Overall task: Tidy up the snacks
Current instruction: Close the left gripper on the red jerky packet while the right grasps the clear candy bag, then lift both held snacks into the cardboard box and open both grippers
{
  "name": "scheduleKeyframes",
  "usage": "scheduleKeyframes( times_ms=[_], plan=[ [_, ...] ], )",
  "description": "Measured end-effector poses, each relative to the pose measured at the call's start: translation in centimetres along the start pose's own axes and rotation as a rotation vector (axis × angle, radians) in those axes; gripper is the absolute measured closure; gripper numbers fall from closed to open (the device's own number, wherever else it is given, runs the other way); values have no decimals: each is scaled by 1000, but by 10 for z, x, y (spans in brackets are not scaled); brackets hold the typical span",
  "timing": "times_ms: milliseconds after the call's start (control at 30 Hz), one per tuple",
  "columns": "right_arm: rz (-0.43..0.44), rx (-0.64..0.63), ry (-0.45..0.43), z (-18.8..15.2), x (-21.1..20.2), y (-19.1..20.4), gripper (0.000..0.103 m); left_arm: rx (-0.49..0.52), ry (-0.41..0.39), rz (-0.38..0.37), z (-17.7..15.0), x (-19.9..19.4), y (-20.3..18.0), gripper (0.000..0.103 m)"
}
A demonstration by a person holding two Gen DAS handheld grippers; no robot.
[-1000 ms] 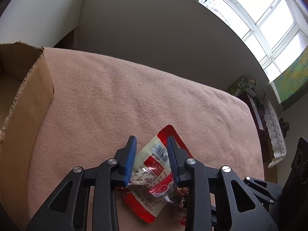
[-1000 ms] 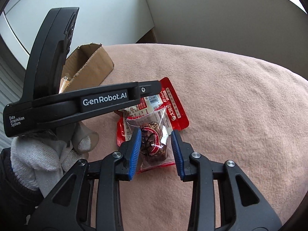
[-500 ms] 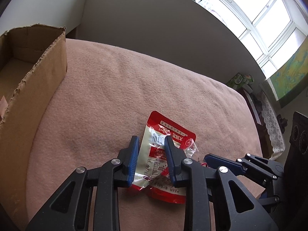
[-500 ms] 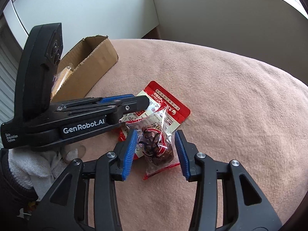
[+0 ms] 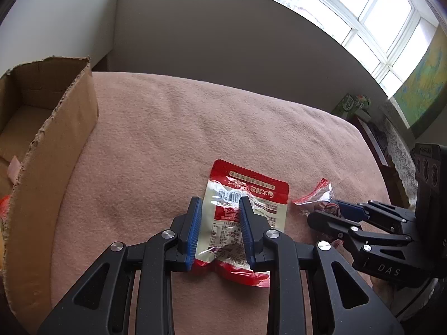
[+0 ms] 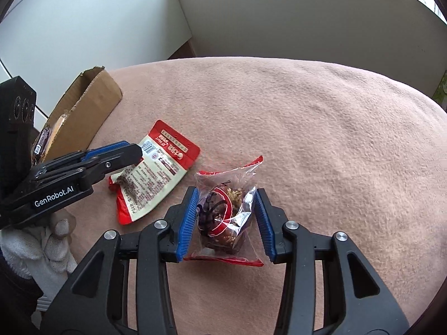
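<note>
A red and white snack pouch (image 5: 245, 212) lies flat on the pink blanket (image 5: 173, 139). My left gripper (image 5: 219, 212) has its blue pads on both sides of the pouch, pinching it. The pouch also shows in the right wrist view (image 6: 156, 176), with the left gripper (image 6: 131, 150) on it. A clear packet with a dark snack inside (image 6: 223, 215) lies to the right of the pouch. My right gripper (image 6: 227, 205) straddles it with its jaws apart, the left pad touching the wrapper. The packet's end shows in the left wrist view (image 5: 315, 198).
An open cardboard box (image 5: 56, 128) stands at the left on the blanket, with some snacks inside (image 6: 42, 142). A wall runs behind the blanket. Furniture and a window stand past the right edge (image 5: 391, 128).
The two packets, stacked before, now lie side by side. The right gripper has opened wider and drawn the clear packet to the right, off the pouch. The left gripper stays on the pouch.
</note>
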State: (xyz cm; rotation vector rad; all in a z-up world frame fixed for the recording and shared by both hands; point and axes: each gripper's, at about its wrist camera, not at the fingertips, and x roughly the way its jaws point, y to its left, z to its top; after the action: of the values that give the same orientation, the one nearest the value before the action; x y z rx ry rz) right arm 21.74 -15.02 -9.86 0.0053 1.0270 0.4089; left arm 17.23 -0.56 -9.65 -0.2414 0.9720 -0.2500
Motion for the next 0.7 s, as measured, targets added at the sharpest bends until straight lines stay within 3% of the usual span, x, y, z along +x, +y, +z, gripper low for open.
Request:
scheduleKeyframes(
  times_ms=[133,300,400,700],
  plan=[
    [-1,21,-12,-1,-2,-2,60,55,-13,34,-3,-3,-18,74],
    [1,28,-19,-3,-3,-2,58,137,-50,54,-5,-10,-40,53],
    [-14,26,-19,-7,-4,-6,43,165,-27,14,-6,-7,-47,44],
    [-46,-18,-15,-16,-8,-4,43,243,51,128,-10,26,-55,29]
  ],
)
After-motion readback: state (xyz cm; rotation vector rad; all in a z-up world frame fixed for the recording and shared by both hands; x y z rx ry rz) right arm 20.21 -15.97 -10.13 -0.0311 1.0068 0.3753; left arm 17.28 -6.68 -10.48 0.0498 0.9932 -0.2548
